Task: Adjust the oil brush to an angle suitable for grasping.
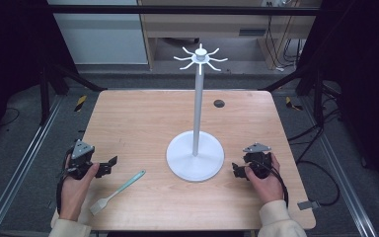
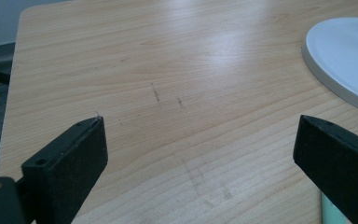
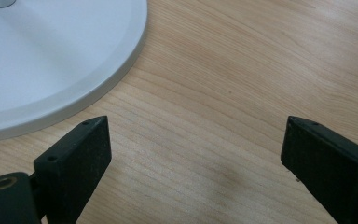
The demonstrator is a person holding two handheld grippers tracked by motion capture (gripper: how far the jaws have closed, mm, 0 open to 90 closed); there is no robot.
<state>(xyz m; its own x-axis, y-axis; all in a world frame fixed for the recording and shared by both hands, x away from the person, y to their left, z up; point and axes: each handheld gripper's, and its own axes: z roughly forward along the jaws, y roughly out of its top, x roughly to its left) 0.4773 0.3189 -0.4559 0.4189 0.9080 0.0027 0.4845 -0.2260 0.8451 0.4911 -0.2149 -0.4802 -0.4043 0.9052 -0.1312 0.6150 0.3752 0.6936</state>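
Plainly, both the left gripper and right gripper rest spread and empty, while the brush (probably light, with soft bristles) lies just beside the left one, best pinched mid-handle.

A stand sits right of centre on the table, a brush lying to its left near the front edge, between both grippers' hands
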